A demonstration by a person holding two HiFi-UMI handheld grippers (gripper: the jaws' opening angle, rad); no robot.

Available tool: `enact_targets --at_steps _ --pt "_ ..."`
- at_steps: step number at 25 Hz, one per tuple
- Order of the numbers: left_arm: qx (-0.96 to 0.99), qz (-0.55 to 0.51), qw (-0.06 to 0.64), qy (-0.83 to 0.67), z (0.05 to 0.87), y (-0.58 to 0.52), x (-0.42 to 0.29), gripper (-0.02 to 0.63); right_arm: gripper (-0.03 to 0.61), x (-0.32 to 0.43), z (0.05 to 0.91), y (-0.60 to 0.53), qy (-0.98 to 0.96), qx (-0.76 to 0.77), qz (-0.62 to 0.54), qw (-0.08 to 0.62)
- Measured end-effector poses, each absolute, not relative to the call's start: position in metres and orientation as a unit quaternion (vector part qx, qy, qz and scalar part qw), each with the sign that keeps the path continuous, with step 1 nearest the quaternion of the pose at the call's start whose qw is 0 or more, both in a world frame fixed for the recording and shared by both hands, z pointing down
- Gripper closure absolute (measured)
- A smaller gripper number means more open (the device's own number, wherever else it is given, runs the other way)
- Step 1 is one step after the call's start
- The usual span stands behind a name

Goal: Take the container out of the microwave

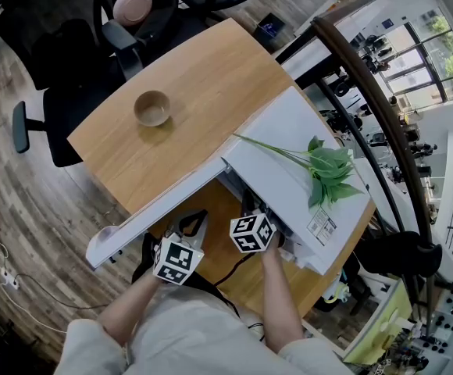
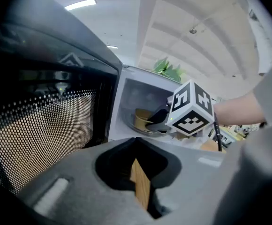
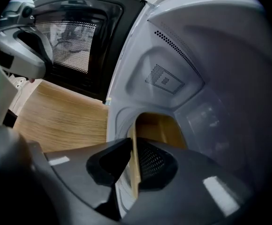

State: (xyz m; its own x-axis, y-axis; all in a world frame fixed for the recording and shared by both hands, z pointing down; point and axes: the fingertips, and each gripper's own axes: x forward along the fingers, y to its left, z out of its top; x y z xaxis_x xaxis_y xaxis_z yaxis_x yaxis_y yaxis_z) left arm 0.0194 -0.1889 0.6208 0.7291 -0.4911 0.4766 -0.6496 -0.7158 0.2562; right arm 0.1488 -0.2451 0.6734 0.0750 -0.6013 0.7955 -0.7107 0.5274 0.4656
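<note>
Jaws of the right gripper [image 3: 135, 172] are clenched on the near wall of the tan container [image 3: 157, 125], which sits inside the white microwave [image 1: 289, 143] standing along the near edge of the desk [image 1: 187, 92]. The left gripper [image 2: 140, 186] hangs beside the microwave's open door [image 1: 156, 209], released, its jaws slightly apart with nothing between them.

A pale wooden bench [image 1: 187, 108] stretches ahead of the left tongs [image 1: 190, 223]. Beyond its far edge, a black office chair [image 1: 62, 61] stands on a wood-plank floor [image 1: 31, 201]. Far right of the right tongs [image 1: 251, 213], bright windows [image 1: 437, 61] let in daylight. Overhead, a ceiling strip light [image 2: 82, 4] glows.
</note>
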Motion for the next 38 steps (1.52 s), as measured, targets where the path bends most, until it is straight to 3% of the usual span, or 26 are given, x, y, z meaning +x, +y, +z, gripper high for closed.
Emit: enact_targets --at_steps 38 --pt "0.907 0.187 0.206 -0.317 0.62 -0.168 0.007 0.611 0.54 0.123 0.671 -0.212 -0.695 0.47 0.056 0.541"
